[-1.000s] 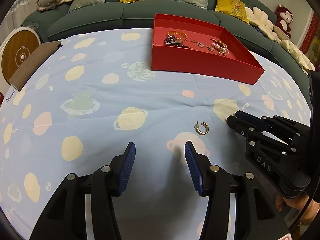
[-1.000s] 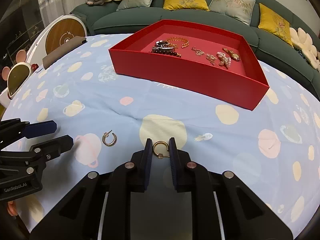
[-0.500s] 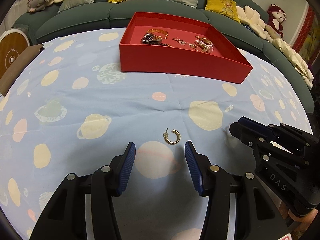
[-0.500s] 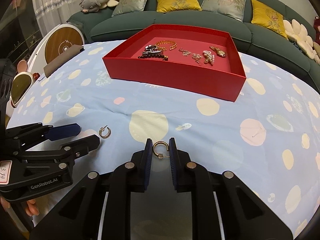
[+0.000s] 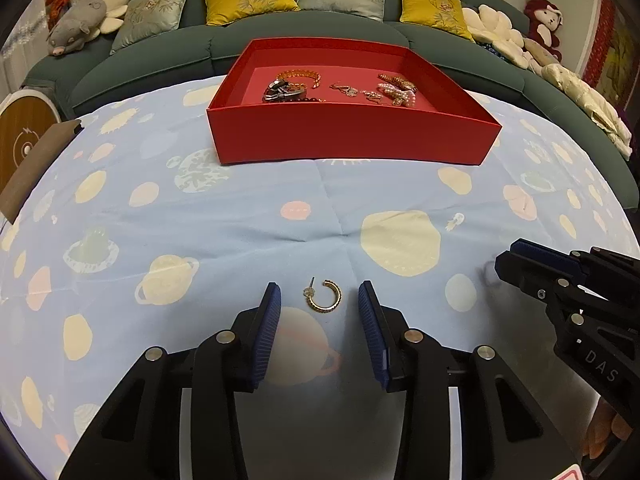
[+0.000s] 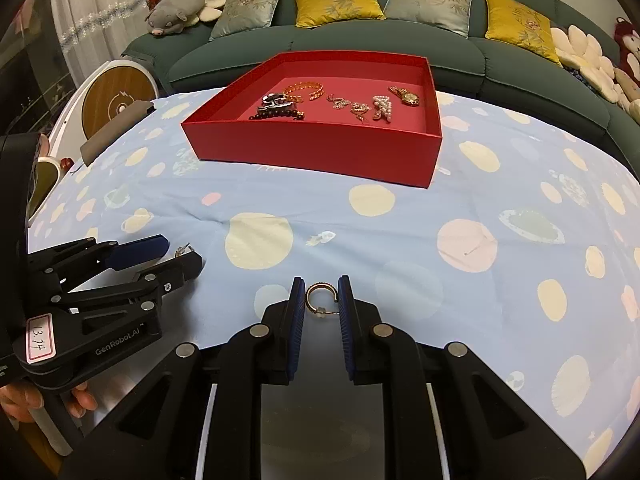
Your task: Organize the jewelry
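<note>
A gold hoop earring (image 5: pixel 325 295) lies flat on the blue planet-print cloth between the blue pads of my left gripper (image 5: pixel 319 300). The jaws are closing around it and the pads stand clear of it on both sides. My right gripper (image 6: pixel 321 295) is shut on a second gold hoop earring (image 6: pixel 319 293), held just above the cloth. In the right wrist view the left gripper (image 6: pixel 176 252) sits low at the left with the first earring (image 6: pixel 182 249) partly hidden between its fingers. The red tray (image 5: pixel 352 140) stands beyond, holding several bracelets, a watch and other pieces.
A green sofa (image 5: pixel 168 60) with yellow and grey cushions curves behind the table. Plush toys (image 6: pixel 176 10) sit on it at both ends. A round wooden-faced device (image 6: pixel 118 104) and a brown pouch (image 6: pixel 116 130) lie at the table's left edge. A person's fingers (image 6: pixel 24 398) show under the left gripper.
My left gripper has slid across the cloth until the loose earring lies between its pads, and its jaws have narrowed. The right gripper has shifted with its earring still clamped.
</note>
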`<state>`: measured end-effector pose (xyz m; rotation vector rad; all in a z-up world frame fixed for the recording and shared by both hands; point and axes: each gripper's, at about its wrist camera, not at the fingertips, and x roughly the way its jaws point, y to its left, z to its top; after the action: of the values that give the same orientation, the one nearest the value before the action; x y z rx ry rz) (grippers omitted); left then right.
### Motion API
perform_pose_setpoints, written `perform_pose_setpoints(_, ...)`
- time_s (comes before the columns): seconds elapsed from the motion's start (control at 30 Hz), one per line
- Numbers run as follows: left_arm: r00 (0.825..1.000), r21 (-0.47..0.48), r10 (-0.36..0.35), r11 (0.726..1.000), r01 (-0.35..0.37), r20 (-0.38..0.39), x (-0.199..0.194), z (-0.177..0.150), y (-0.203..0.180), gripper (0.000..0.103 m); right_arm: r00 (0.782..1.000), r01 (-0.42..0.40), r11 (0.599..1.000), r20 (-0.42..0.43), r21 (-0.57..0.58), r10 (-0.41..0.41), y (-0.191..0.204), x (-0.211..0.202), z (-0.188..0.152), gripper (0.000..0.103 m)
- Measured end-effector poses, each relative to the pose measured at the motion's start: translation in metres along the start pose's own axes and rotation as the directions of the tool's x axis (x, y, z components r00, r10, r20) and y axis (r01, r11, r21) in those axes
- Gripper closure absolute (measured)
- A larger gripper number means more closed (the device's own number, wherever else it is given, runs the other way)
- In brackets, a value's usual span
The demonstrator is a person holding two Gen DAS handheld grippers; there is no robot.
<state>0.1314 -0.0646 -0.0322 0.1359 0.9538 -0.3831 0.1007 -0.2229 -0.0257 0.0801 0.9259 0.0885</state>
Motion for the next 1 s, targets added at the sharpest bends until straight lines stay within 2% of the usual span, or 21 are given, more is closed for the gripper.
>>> perform_pose_setpoints(0.1,1.000,0.001,-0.002,1.000,0.002,0.002,0.000,0.000,-0.001,0.074,1.000,0.001,1.000,0.002,0.007,-0.001,-0.004,-0.002,-0.001,0.087)
perform_pose_setpoints(0.23,1.000,0.006,0.005,1.000,-0.005,0.004,0.000,0.000,0.000,0.088,1.000,0.000,1.000,0.003,0.009,0.000,-0.005,-0.003,-0.002,0.087)
perform_pose_setpoints(0.57,1.000,-0.015,-0.017,1.000,0.017,-0.010,-0.003,0.002,0.001,0.088,1.000,-0.012,1.000,0.020,0.011,0.011,-0.003,-0.009,0.003,0.087)
perform_pose_setpoints(1.0,0.998,-0.034,-0.045,0.998,0.047,0.053,-0.032,0.024,-0.010,0.088,0.996,-0.037,0.999,0.079,0.016,0.036,0.008,-0.028,0.022,0.087)
